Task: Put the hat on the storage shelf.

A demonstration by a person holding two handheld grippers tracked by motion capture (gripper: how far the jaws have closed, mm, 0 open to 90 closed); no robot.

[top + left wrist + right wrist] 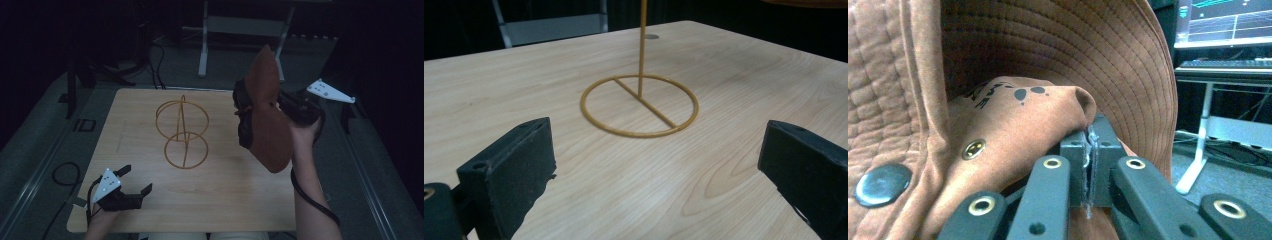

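Brown fabric of a hat [267, 112] is pinched in the closed right gripper [1091, 170], apparently above the table [220, 190]; the left gripper [136, 181] is held wide open and empty near a wire stand [182, 131].

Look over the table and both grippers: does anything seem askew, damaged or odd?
Nothing looks damaged or spilled. The gold wire hat stand stands upright on the pale wooden table. The brown fabric brimmed hat hangs crumpled and tilted, pinched in the right gripper. The left gripper is open.
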